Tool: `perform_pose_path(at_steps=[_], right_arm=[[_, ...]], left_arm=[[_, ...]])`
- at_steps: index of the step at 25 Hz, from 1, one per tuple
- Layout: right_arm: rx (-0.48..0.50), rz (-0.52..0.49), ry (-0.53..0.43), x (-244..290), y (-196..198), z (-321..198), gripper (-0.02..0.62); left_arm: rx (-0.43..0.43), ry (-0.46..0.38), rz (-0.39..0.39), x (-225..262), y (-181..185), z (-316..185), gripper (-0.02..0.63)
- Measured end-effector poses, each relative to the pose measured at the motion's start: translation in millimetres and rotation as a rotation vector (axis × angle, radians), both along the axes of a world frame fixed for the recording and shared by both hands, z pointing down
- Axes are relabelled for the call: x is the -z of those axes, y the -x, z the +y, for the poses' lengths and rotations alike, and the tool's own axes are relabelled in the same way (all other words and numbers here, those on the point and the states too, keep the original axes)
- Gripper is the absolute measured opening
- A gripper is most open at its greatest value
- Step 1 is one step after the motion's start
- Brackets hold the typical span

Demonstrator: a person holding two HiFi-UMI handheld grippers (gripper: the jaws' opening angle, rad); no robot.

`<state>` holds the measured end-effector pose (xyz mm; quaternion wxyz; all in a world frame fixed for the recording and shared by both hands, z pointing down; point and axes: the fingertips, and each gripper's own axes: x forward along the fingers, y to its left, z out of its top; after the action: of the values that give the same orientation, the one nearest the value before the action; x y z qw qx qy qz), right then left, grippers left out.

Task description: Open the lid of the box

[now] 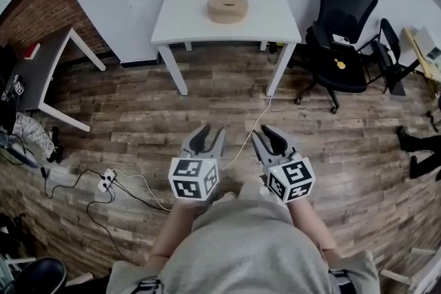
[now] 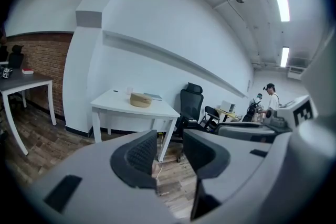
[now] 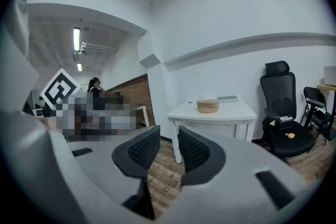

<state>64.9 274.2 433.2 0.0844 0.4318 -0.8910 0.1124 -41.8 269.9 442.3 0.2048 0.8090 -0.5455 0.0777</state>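
Plank flooring lay between the person and the white table [image 1: 186,21], where the round box [image 1: 228,8] sat lid-on toward the back. A hasty reach could shove it across the smooth top. Both the left gripper [image 1: 207,136] and the right gripper [image 1: 269,136] stood partly open, empty, well apart from it

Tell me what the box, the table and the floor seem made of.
Box: pale tan, matte, likely wood or bamboo. Table: smooth plain white, perhaps painted or laminated board. Floor: brown planks with grain and seams; wood or laminate, unclear.
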Motion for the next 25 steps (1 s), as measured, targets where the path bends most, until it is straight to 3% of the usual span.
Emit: perform_pose_path(at_steps=[10,25], right_arm=[[0.009,-0.006,0.033,-16,3,-32,0.180],[0.092,-0.014,0.000,5,8,-189,0.209]], left_arm=[[0.033,-0.005,0.027,-10,11,-32,0.170],[0.105,-0.027,0.032,5,13,-177,0.170]])
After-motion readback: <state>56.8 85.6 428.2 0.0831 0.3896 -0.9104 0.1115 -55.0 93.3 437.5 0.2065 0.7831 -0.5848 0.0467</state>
